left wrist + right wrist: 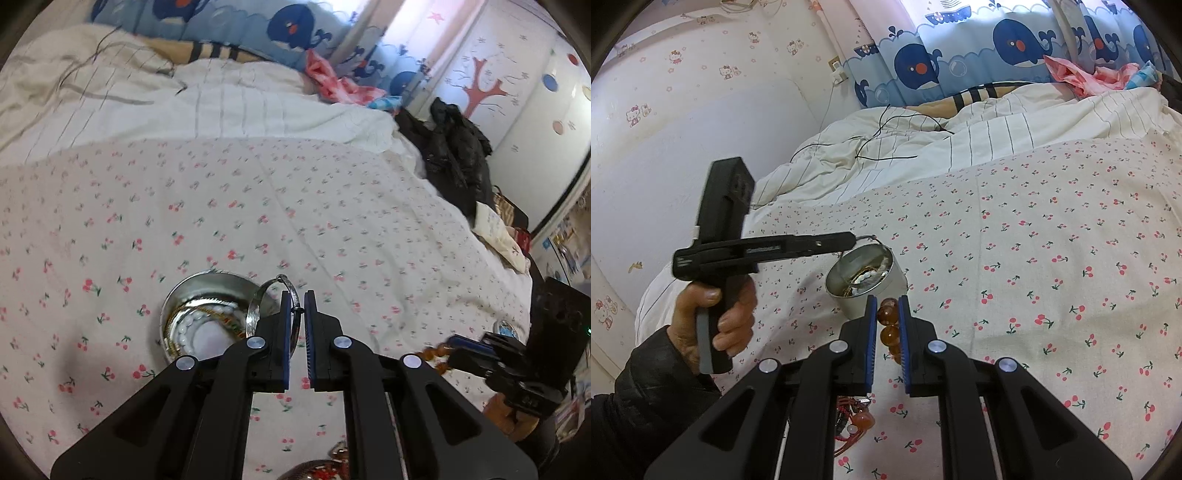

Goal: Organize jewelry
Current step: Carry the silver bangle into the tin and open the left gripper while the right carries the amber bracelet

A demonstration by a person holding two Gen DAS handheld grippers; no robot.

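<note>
Some jewelry, white beads among it, is already seen inside the silver tin (pixel 866 282) on the bed (pixel 1052 240). More is left: a red piece (pixel 855 417) lies on the sheet. A silver bangle (pixel 271 308) is pinched in the nearly closed left hand-held gripper (pixel 297 306), just above the tin. Amber beads (pixel 888 325) are held between the narrow jaws of the right hand-held gripper (pixel 887 308), near the tin.
</note>
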